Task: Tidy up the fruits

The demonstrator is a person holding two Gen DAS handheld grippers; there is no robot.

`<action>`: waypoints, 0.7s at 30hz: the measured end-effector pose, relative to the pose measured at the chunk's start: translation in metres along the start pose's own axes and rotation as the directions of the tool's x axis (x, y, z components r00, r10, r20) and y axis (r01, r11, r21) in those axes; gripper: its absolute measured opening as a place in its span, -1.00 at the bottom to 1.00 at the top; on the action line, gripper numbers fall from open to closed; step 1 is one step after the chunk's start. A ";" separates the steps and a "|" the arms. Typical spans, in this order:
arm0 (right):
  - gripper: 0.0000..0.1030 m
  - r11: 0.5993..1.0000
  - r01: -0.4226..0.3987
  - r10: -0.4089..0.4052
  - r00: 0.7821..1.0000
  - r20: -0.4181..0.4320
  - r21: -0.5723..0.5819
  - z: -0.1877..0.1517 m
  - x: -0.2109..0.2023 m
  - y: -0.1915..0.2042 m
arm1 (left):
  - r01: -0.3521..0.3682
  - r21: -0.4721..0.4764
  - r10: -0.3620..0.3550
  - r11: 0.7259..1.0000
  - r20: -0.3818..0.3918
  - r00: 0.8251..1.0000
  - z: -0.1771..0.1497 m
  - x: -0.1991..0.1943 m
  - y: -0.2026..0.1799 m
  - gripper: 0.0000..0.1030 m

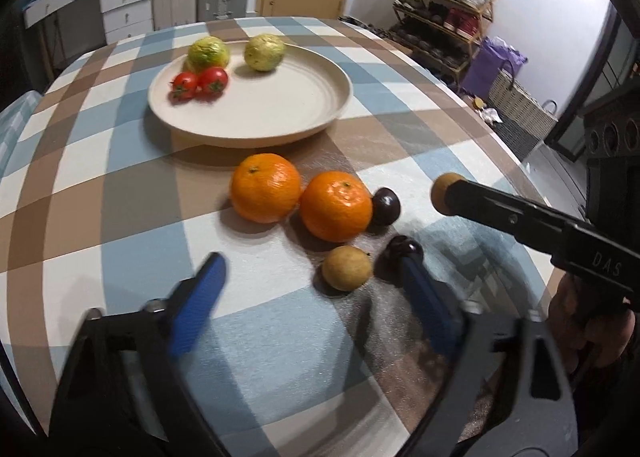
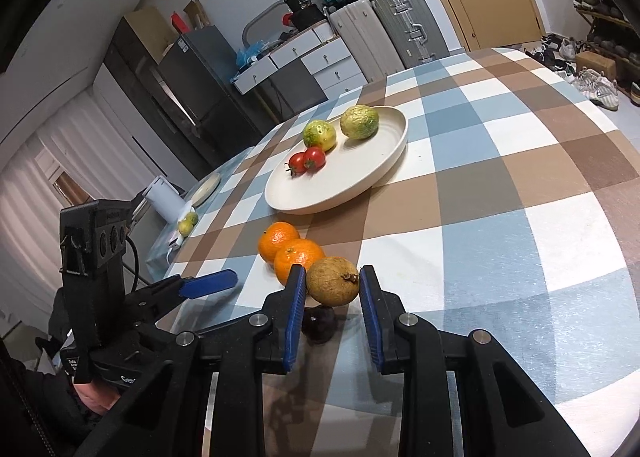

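A cream plate (image 1: 280, 121) (image 2: 352, 185) holds two green-yellow fruits (image 1: 209, 52) (image 2: 359, 121) and two red tomatoes (image 1: 200, 83) (image 2: 307, 161). In front of it on the checked cloth lie two oranges (image 1: 266, 187) (image 2: 298, 255), two dark plums (image 1: 385, 206) (image 2: 319, 323) and a small yellow-brown fruit (image 1: 347, 267). My left gripper (image 1: 312, 269) is open and empty, low over the cloth near these. My right gripper (image 2: 333, 279) is shut on a brown round fruit (image 2: 334, 286) (image 1: 445, 193) and holds it above the table.
The round table's edge (image 1: 532, 185) curves close on the right. Beyond it stand a shoe rack (image 1: 444, 5), a purple bag (image 1: 490, 65) and a wicker basket (image 1: 520, 109). Suitcases (image 2: 384, 29), drawers and a fridge (image 2: 192, 73) stand behind the table.
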State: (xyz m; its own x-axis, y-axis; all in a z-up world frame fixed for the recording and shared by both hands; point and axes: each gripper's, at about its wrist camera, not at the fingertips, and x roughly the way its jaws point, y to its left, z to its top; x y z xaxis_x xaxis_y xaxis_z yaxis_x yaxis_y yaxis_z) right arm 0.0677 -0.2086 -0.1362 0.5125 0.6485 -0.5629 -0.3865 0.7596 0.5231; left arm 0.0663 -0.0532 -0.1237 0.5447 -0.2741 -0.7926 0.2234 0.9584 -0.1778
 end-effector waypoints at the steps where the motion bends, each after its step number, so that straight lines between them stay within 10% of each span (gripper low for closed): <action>1: -0.47 1.000 -0.005 0.005 1.000 -0.005 0.004 0.000 0.000 -0.001 | 0.003 0.005 -0.002 1.000 -0.007 1.000 -0.001 0.001 -0.001 0.30; 9: -0.47 1.000 -0.012 0.013 1.000 -0.006 0.009 0.000 -0.002 -0.004 | 0.073 0.004 -0.073 0.997 -0.030 0.997 -0.002 0.003 -0.002 -0.53; 21: -0.47 1.000 0.006 -0.006 1.000 -0.016 0.002 -0.001 -0.003 -0.001 | 0.098 0.015 -0.098 0.995 -0.005 0.995 -0.003 -0.007 -0.002 -0.53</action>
State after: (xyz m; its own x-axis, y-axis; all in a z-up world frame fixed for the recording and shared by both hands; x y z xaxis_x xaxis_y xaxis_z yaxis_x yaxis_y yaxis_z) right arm 0.0660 -0.2115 -0.1354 0.5028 0.6445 -0.5760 -0.3817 0.7634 0.5210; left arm 0.0596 -0.0529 -0.1200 0.5162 -0.3659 -0.7744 0.2876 0.9257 -0.2456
